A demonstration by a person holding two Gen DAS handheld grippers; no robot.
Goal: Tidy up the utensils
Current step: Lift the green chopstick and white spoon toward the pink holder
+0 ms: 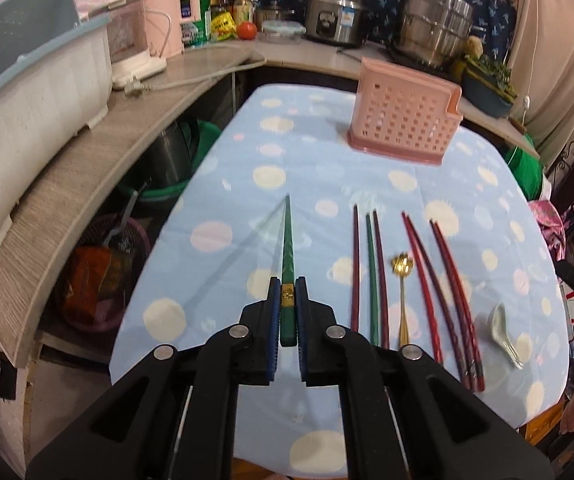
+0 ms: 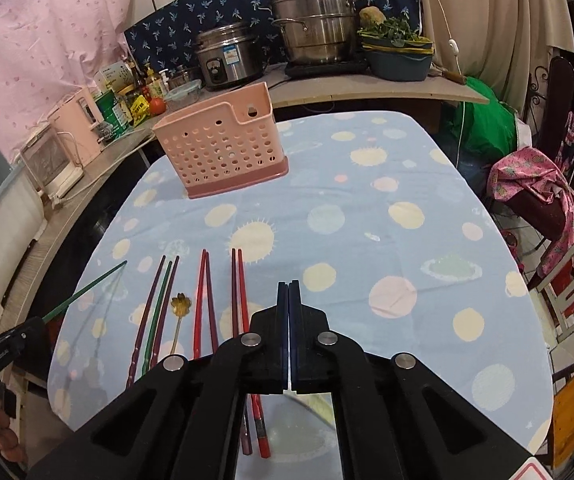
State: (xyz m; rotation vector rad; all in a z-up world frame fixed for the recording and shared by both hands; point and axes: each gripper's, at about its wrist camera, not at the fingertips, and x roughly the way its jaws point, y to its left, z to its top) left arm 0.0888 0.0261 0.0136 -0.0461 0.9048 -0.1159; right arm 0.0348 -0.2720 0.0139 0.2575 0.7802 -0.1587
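Green chopstick clamped between the blue pads of the left tongs, gripped near its thick end at a gold band; shaft tapers to a fine point aimed toward the far side of the table, raised off the cloth with a thin shadow slanting beneath it. In the right wrist view the same stick juts in from the left edge, tip up and rightward. To its right on the cloth lie the rest, roughly parallel and pointing away: a trio of two dark purple chopsticks with one green between them, then a gold spoon with a flower-shaped bowl, then two pairs of red and dark chopsticks angled slightly outward. A pale ceramic soup spoon sits farthest right, apart from the sticks. Pink perforated utensil holder stands upright at the far end of the table on a darker pink base, well apart from the utensils, open cloth between. Right tongs closed pad to pad, holding nothing, hovering over the near ends of the red pairs. Cloth is light blue with pale spots. Beyond: a counter with a steel rice cooker, a stacked steamer pot, bottles, a tomato.
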